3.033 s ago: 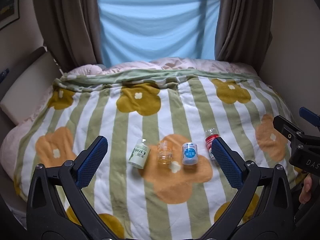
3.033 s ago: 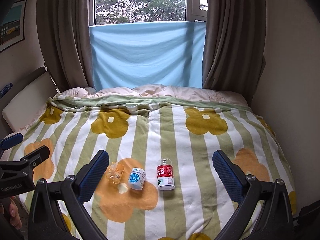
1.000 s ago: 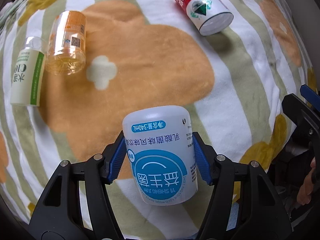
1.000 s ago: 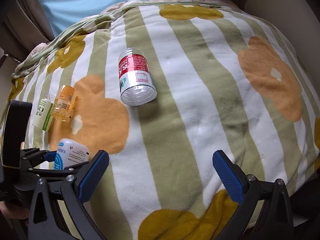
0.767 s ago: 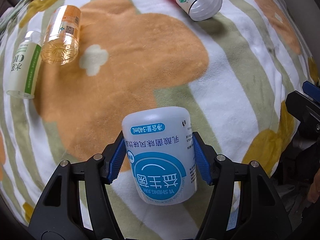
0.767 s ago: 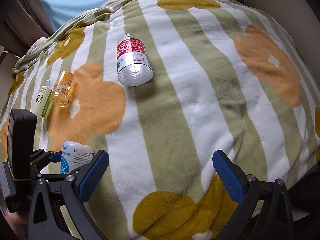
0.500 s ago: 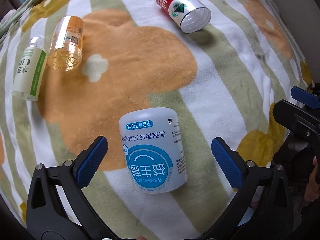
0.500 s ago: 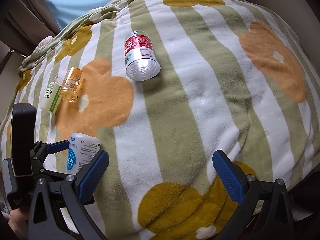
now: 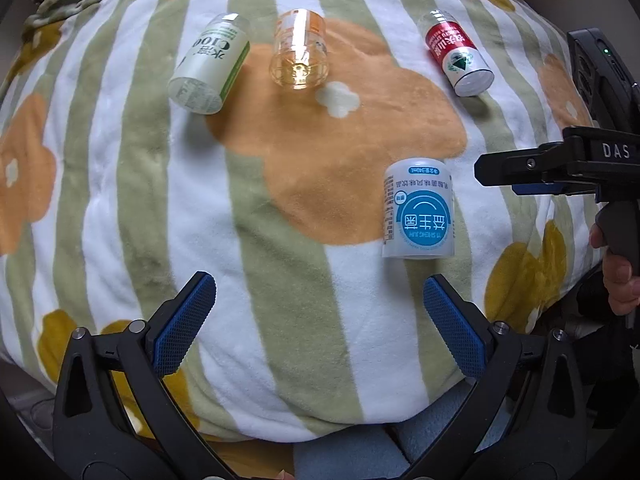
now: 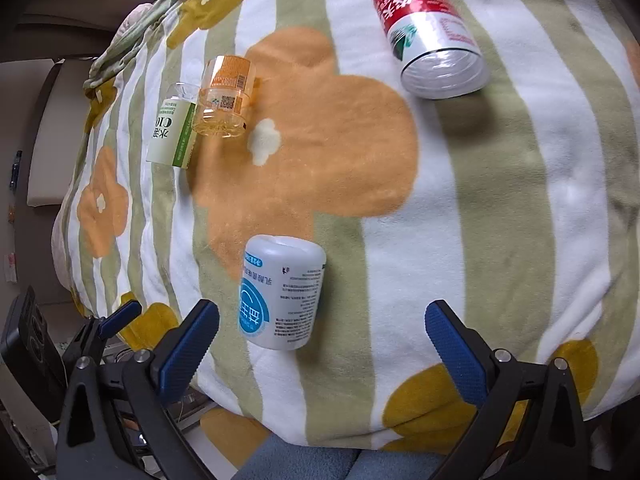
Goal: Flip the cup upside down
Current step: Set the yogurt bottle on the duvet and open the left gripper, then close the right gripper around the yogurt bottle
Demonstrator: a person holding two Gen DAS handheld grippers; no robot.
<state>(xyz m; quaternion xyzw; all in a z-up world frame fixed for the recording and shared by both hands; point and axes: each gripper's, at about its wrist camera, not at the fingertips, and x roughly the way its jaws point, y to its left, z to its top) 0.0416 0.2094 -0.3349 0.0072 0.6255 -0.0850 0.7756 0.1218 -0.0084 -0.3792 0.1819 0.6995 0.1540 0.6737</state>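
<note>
1. On the striped green-and-white blanket with orange flowers (image 9: 280, 216), the white plastic cup with a blue round label (image 9: 419, 210) stood upside down, closed end up, its print inverted.
2. Near that cup, the left gripper (image 9: 320, 320) hung with its blue-padded jaws wide apart, holding and touching nothing.
3. Beside the cup, the right gripper (image 10: 322, 344) was likewise spread wide and empty; its black body read "DAS".
4. Beyond the cup lay a red-labelled clear cup (image 9: 456, 56), an orange-tinted clear cup (image 9: 299, 56) and a green-and-white cup (image 9: 208, 66) marked "C100".
5. Small print on the white cup was too fine to read.
</note>
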